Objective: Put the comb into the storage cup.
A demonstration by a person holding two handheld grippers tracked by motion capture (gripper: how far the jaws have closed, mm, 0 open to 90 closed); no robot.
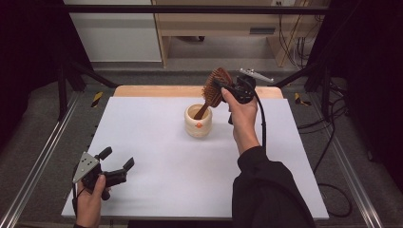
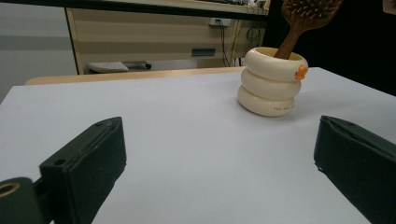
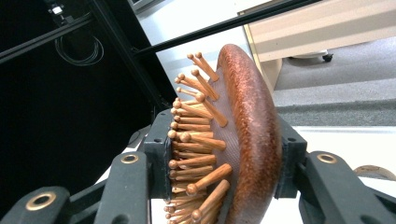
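**A Brush Goes Handle-First Into a Cup**

The right hand-held gripper (image 1: pixel 227 90) is pinching a wooden hairbrush (image 1: pixel 215 88) by its round head. In the right gripper view, one jaw sits against the wooden pins and the other against the smooth brown back (image 3: pixel 254 135). That grip leaves the handle free, so the handle can point down.

The handle's end is inside the cream cup (image 1: pixel 198 122). The cup looks like three fat rings stacked up, with a small orange bit near its rim. It stands near the middle of the white counter (image 1: pixel 161 161), toward the far side. The brush leans in the cup, with its head up and tilted away from the person. The head is too wide for the cup, which is likely why the thin end goes in first.

The left hand-held gripper (image 1: pixel 116 166) rests near the front left corner of the counter, well apart from the cup. Its jaws are spread wide with nothing between them. In the left gripper view they frame bare counter, with the cup (image 2: pixel 272 81) farther off. It seems to be waiting out of the way, since the job looks like it needs just one hand.

I think the brush is almost put away. The right jaws would have to let go next, gently, so the cup does not tip.
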